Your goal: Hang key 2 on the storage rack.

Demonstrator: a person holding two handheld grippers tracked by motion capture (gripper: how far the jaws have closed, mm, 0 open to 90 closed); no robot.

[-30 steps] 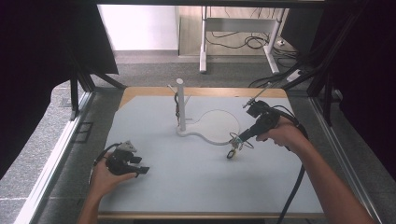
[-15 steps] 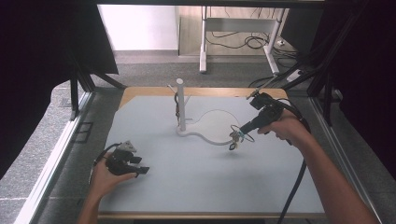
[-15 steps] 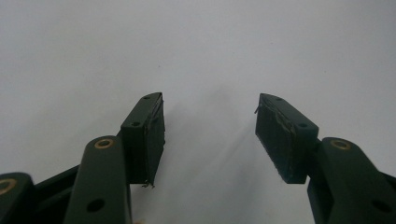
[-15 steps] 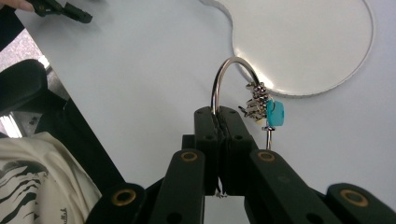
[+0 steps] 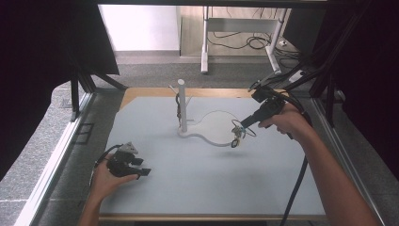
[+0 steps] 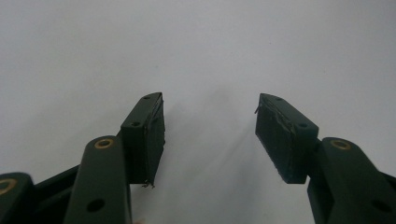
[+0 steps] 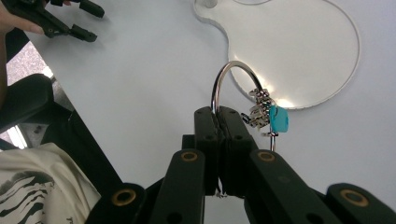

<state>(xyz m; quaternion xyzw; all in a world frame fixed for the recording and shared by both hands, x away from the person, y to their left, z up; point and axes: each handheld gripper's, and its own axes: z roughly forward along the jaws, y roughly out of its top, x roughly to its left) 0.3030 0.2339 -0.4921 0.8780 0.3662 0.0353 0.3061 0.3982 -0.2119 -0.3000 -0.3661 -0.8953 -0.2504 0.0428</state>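
Key ring in right gripper, stand post off to its left.
Right gripper [image 7: 218,116] pinches the key ring [image 7: 233,86] above the stand's clear base [image 5: 214,127]; post [image 5: 181,106] stands upright, left and slightly farther. Left gripper [image 6: 210,135] spread, empty, near-left on tabletop [image 5: 188,183].

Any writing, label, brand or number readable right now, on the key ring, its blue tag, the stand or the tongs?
None readable.
Blue tag on the key ring: its face shows no legible print.
White stand and its base: plain, no marks.
Right tongs, left tongs: plain black, no lettering.
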